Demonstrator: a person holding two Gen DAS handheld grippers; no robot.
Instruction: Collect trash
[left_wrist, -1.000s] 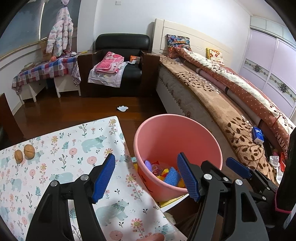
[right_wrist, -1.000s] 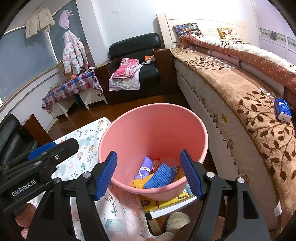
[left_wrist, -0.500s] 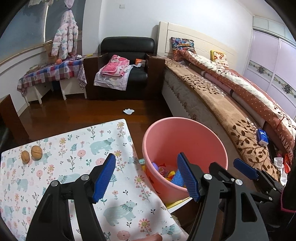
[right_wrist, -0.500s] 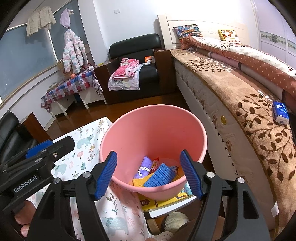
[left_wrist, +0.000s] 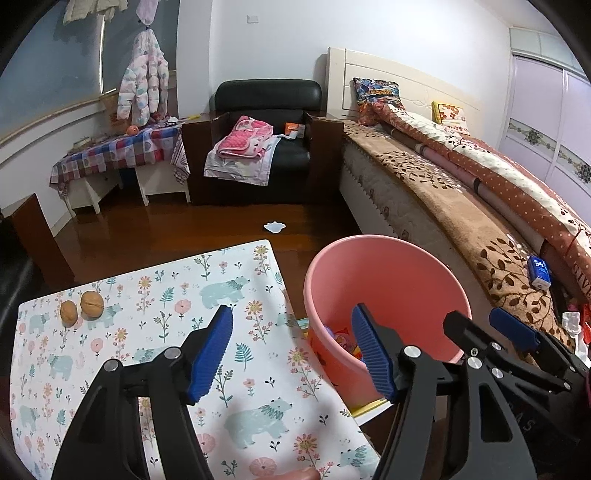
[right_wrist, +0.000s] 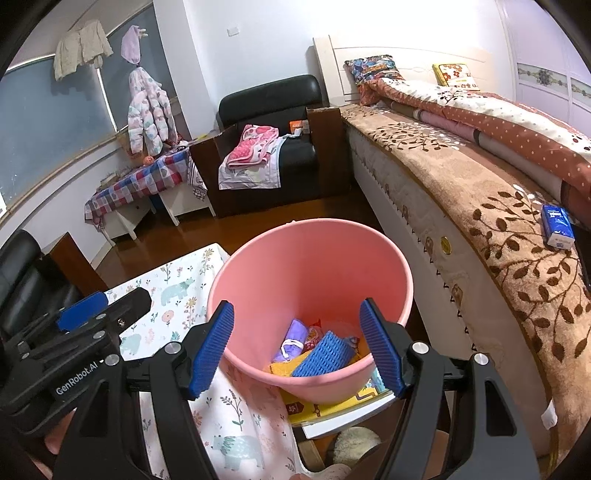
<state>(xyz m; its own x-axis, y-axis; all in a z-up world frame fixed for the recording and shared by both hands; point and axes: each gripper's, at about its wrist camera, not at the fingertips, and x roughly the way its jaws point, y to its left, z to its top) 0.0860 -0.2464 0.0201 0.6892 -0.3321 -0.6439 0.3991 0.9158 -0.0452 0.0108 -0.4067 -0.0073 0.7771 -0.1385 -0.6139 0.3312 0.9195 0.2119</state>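
Observation:
A pink bucket (left_wrist: 384, 280) (right_wrist: 310, 266) stands beside the table's right edge. It holds trash: a blue foam net (right_wrist: 325, 354), a purple wrapper (right_wrist: 291, 338) and yellow scraps. My right gripper (right_wrist: 297, 343) hangs open over the bucket's near rim, with nothing between its blue pads. My left gripper (left_wrist: 295, 350) is open and empty too, above the corner of the floral tablecloth (left_wrist: 147, 332), just left of the bucket. Two walnuts (left_wrist: 82, 309) lie at the cloth's far left. A white paper scrap (left_wrist: 274, 226) lies on the wooden floor beyond the table.
A bed (left_wrist: 461, 206) with a brown blanket runs along the right, with a blue tissue pack (right_wrist: 557, 225) on it. A black armchair (left_wrist: 266, 147) with pink clothes stands at the back, beside a checked-cloth side table (left_wrist: 110, 155). A yellow book (right_wrist: 332, 402) lies under the bucket.
The left wrist view has swung a little to the left, so the bucket and walnuts sit further right in it. The right gripper has stayed over the bucket, still open.

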